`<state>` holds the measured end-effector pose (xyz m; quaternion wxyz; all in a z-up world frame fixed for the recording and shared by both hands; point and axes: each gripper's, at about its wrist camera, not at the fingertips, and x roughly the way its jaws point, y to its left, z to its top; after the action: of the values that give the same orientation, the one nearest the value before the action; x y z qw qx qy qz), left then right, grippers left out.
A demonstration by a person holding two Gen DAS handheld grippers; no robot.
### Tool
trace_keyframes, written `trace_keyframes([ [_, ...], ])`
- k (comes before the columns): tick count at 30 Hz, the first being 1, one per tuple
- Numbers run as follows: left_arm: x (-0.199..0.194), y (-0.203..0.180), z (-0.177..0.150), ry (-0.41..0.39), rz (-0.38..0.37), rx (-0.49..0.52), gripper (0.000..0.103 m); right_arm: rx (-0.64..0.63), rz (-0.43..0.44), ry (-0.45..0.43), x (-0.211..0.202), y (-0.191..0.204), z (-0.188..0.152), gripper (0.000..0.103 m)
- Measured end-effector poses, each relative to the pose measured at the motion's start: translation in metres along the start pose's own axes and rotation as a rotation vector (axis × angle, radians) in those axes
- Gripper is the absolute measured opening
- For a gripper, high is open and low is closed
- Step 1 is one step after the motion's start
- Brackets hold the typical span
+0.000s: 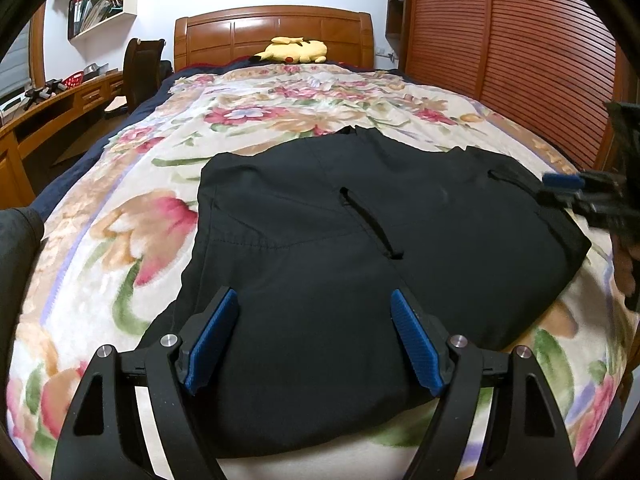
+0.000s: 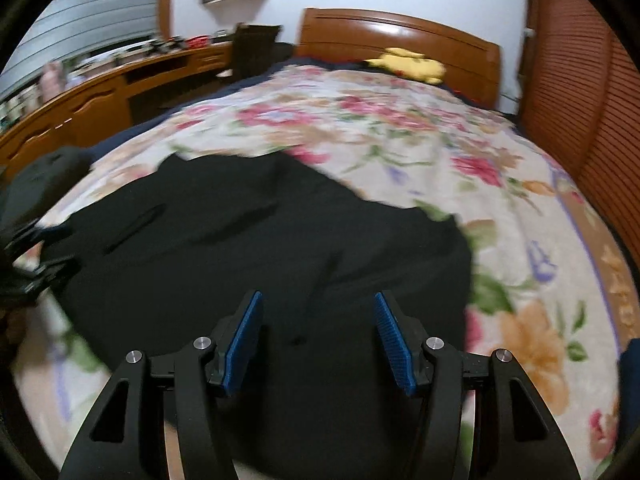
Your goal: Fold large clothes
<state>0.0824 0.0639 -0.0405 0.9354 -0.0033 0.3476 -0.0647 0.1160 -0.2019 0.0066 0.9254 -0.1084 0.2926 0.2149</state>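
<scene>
A large black garment (image 1: 360,232) lies folded on the floral blanket of the bed; it also shows in the right wrist view (image 2: 260,248), blurred. My left gripper (image 1: 314,300) is open and empty, its blue pads just above the garment's near edge. My right gripper (image 2: 318,300) is open and empty over the garment's right part. The right gripper also shows at the right edge of the left wrist view (image 1: 576,188), over the garment's right side. The left gripper shows dimly at the left edge of the right wrist view (image 2: 24,248).
The floral blanket (image 1: 280,104) covers the bed. A yellow plush toy (image 1: 294,50) lies by the wooden headboard (image 1: 272,28). A wooden desk (image 1: 52,108) and chair (image 1: 140,68) stand left of the bed. A slatted wooden wardrobe (image 1: 500,40) stands on the right.
</scene>
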Motion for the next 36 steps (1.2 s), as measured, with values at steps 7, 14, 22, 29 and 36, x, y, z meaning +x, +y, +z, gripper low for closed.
trace_keyframes([
  [7, 0.002, 0.0, -0.001, 0.003, 0.002, 0.002, 0.08, -0.062, 0.037, 0.028, 0.002, 0.021, -0.031, 0.06],
  [14, 0.005, 0.0, -0.003, 0.014, 0.003, 0.007, 0.08, -0.056, 0.063, 0.122, 0.035, 0.017, -0.049, 0.06],
  [22, -0.004, 0.003, -0.004, 0.003, 0.0, 0.015, 0.08, -0.023, 0.016, 0.07, 0.007, 0.019, -0.05, 0.06],
  [29, -0.024, 0.024, -0.013, -0.013, 0.033, 0.003, 0.08, 0.024, -0.14, 0.001, -0.026, -0.017, -0.066, 0.063],
  [36, -0.025, 0.044, -0.019, 0.004, 0.051, -0.044, 0.08, 0.142, -0.139, 0.038, -0.02, -0.053, -0.076, 0.07],
])
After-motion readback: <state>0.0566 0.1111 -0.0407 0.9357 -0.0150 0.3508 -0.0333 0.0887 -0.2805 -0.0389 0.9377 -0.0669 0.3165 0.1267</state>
